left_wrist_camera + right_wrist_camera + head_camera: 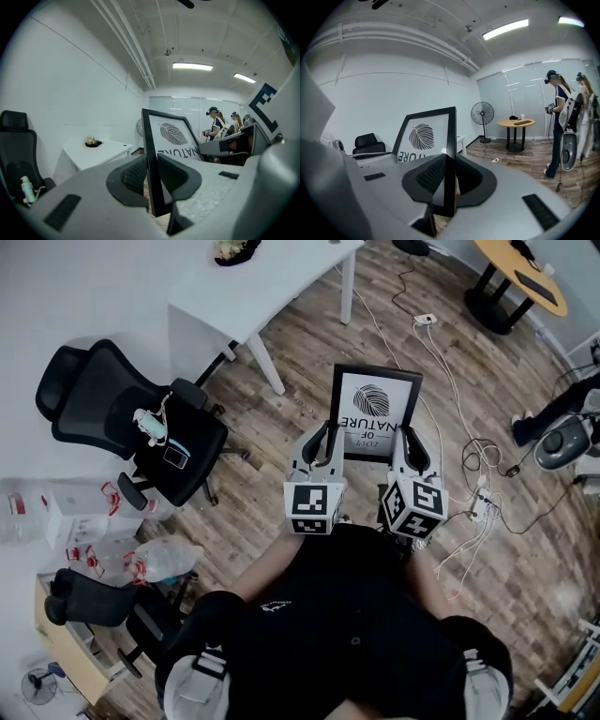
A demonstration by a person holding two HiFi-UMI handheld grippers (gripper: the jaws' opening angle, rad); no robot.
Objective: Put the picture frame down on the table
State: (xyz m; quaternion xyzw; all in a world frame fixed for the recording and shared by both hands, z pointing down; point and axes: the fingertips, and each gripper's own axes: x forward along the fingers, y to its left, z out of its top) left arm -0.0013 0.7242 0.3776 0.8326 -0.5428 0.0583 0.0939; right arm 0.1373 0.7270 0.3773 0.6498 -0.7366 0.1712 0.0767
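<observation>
Left gripper clamps the frame's left edge; right gripper clamps its right edge. Frame is held in the air over the floor. Table is at 11 o'clock, well apart. Nothing placed yet; carry and set-down look to be left.

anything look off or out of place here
The picture frame is held upside down: its lettering reads inverted in all three views. The left gripper and right gripper clamp its side edges over the wood floor, away from the white table. Loose cables sprawl across the floor to the right.
</observation>
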